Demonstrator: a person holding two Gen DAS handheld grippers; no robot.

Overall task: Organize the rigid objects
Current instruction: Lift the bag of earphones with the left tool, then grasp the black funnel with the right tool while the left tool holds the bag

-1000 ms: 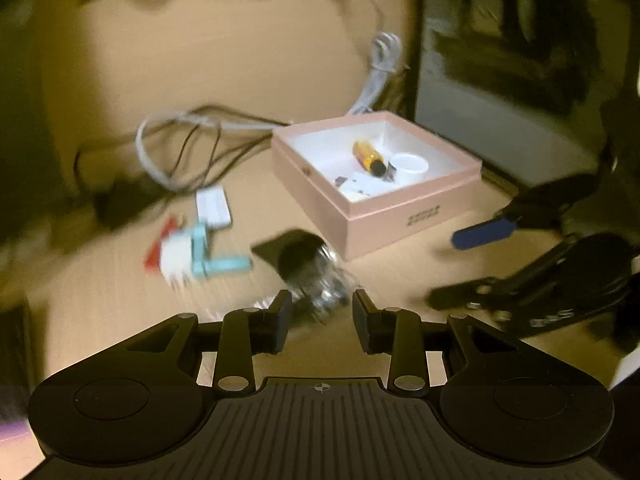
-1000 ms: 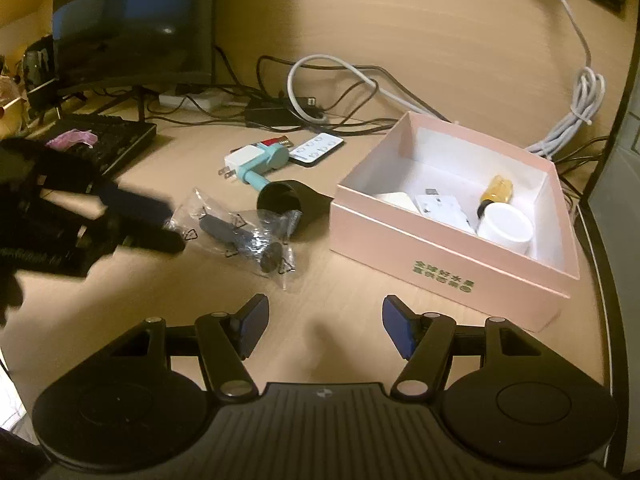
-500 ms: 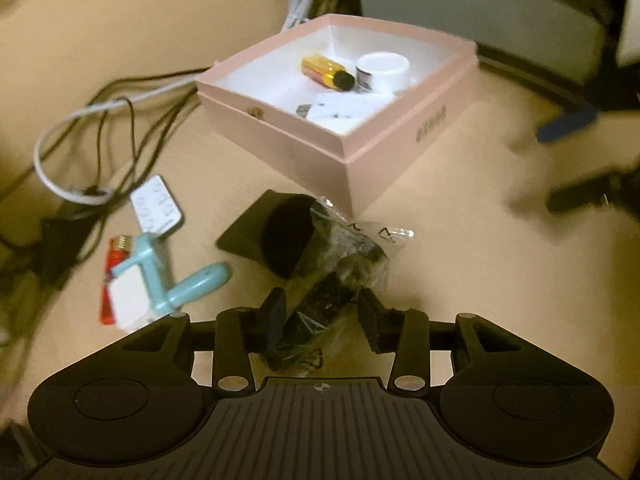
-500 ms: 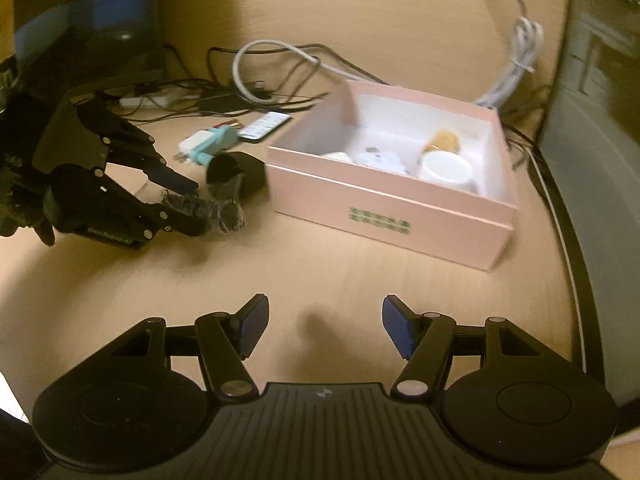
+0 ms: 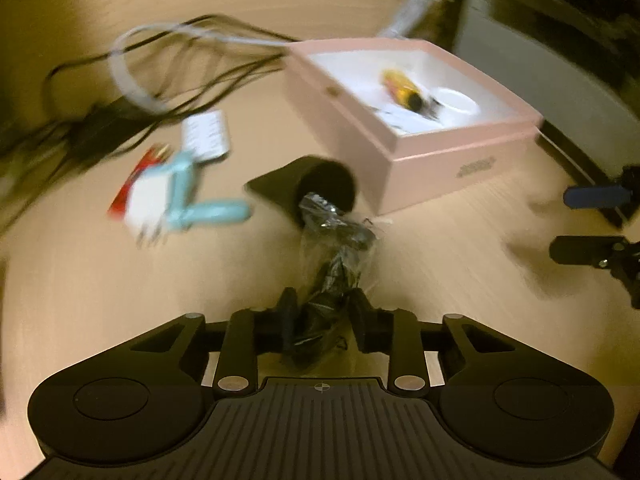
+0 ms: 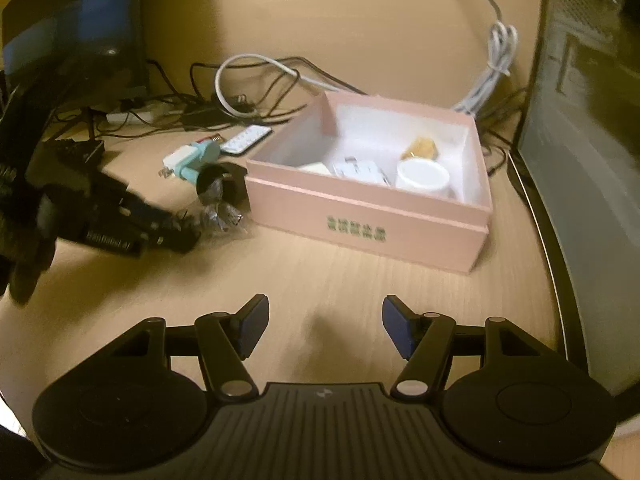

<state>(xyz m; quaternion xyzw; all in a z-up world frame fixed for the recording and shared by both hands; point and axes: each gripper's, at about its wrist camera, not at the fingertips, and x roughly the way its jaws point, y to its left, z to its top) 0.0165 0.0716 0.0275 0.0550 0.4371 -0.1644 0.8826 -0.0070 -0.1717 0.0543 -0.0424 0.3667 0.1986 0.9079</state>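
A clear plastic bag point(image 5: 336, 248) of small black parts lies on the wooden desk, one end by a tipped black cup point(image 5: 316, 184). My left gripper point(image 5: 323, 312) is closing on the bag's near end, and both pads touch it. The right wrist view shows the bag point(image 6: 220, 216) held from the left. The open pink box point(image 5: 452, 176) beyond holds a yellow bottle point(image 5: 400, 88) and a white jar point(image 5: 456, 104). My right gripper point(image 6: 324, 324) hovers open and empty in front of the box point(image 6: 360, 224).
Left of the cup lie a teal-handled tool point(image 5: 188, 200), a white plug point(image 5: 144, 200), a red lighter point(image 5: 132, 180) and a white blister pack point(image 5: 206, 136). Tangled cables point(image 6: 256, 88) run behind them. A monitor point(image 6: 72, 48) stands back left, a grey case point(image 6: 580, 120) on the right.
My left gripper came down over the plastic bag and its jaws narrowed onto the bag's near end. My right gripper swung toward the pink box and stayed open.
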